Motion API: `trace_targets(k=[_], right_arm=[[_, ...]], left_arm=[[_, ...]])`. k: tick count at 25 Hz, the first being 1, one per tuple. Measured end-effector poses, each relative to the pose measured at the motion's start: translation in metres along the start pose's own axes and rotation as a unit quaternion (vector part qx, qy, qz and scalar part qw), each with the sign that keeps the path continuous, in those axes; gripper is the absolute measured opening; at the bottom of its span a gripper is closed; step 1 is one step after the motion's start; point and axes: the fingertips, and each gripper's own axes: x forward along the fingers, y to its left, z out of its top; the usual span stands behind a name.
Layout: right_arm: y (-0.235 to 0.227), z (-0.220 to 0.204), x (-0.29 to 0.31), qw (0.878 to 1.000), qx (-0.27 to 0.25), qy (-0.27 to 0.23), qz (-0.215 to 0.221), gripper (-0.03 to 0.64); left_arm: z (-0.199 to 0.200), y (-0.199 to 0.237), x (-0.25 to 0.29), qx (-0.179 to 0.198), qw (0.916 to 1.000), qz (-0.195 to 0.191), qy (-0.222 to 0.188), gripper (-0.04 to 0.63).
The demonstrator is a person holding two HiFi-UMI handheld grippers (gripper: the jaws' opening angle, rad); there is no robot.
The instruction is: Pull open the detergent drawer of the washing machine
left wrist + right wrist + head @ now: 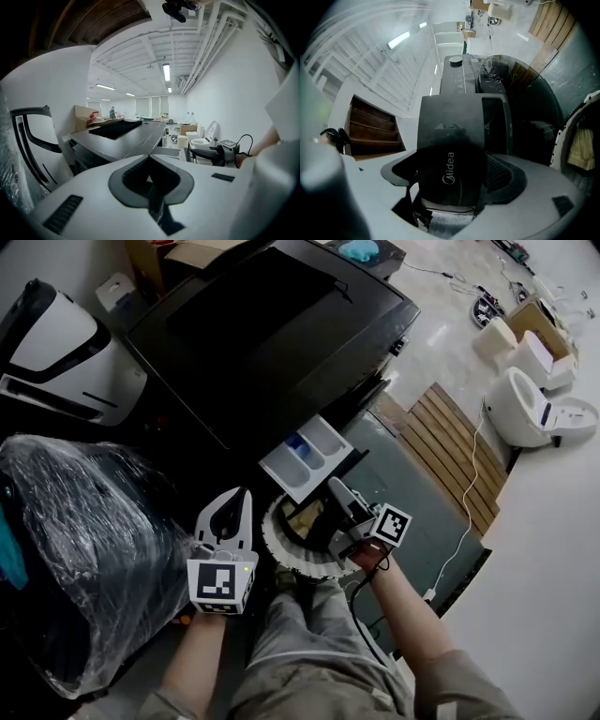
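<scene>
White plastic detergent drawer [305, 461] juts from the black washing machine [272, 334], its dark Midea front clamped in the right gripper [449, 177] jaws; left gripper [150, 161] jaws closed, empty.

The left gripper [149, 159] is shown with its fingers [93, 190] closed together, nothing held between them. Beyond the tips, the washing machine [126, 138] is seen, its detergent drawer [168, 152] pulled out. A toilet [208, 137] is seen at right.

Glossy black washing machine [272, 324]; white detergent drawer [305, 460], blue inside; brown striped wooden slats [450, 442] at right of frame.
</scene>
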Motion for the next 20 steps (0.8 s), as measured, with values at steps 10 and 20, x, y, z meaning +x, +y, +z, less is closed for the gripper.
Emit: trace_targets(k=[10, 20], right_arm=[[-0.003, -0.001, -0.030, 1.000, 0.001, -0.013, -0.006, 0.457], [0.015, -0.003, -0.039, 0.995, -0.082, 0.004, -0.062, 0.457]], left_arm=[[0.006, -0.015, -0.002, 0.008, 0.9997, -0.025, -0.002, 0.015], [0.016, -0.014, -0.011, 0.015, 0.9993, -0.034, -0.007, 0.015]])
